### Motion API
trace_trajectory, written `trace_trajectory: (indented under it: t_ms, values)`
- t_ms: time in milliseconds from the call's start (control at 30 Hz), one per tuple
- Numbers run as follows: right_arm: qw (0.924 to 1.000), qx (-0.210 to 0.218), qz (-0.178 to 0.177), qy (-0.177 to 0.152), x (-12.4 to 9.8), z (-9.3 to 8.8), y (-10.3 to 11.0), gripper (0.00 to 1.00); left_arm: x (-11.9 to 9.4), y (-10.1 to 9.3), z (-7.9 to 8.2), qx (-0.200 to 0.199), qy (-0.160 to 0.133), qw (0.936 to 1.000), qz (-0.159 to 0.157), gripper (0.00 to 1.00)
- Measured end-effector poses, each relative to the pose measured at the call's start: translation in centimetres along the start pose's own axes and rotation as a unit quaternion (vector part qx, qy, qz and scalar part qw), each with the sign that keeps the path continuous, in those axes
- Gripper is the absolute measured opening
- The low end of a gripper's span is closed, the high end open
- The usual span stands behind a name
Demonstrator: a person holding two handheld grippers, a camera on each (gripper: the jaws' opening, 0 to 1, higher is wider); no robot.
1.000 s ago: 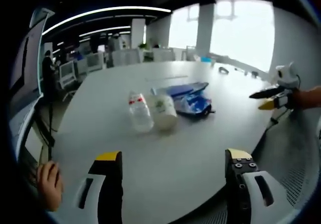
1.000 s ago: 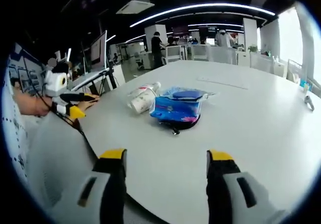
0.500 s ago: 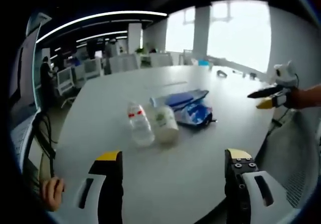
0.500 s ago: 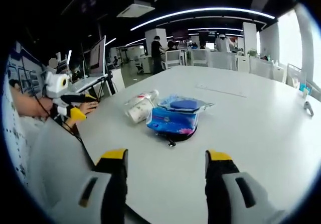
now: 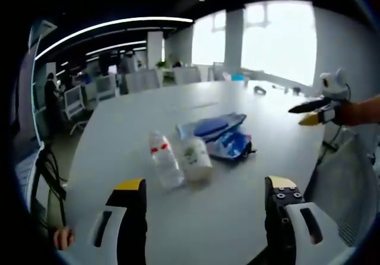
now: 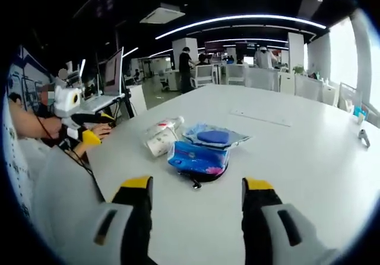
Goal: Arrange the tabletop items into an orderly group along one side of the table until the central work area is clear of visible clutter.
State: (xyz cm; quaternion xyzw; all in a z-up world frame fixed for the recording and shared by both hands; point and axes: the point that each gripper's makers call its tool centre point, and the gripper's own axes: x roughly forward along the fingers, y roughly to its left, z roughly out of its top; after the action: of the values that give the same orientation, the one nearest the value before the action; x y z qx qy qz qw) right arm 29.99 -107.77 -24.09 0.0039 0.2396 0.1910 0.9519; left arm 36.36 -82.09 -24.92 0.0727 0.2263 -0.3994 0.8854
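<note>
We hold both our left tongs [image 5: 205, 193] and right tongs [image 6: 196, 191] wide apart, empty, above the table [image 6: 309, 152].

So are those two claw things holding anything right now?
No, nothing is held. The left gripper and the right gripper are both open above the table, short of the bottle and blue pouch.

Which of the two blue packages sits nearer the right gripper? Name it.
The puffy blue pouch with pink print, just ahead of the right gripper. The flatter clear-wrapped blue pack lies behind it, beside the bottle.
</note>
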Motion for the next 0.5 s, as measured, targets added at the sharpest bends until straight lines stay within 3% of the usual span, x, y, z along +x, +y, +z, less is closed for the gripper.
trace_trajectory:
  t_ms: [500]
  values:
    - [0.9999,-0.010,-0.005,-0.008,0.8,1.8,-1.0,0.57,1.4,0.3,2.4,0.016,-0.014,0.9997,-0.009,0.77]
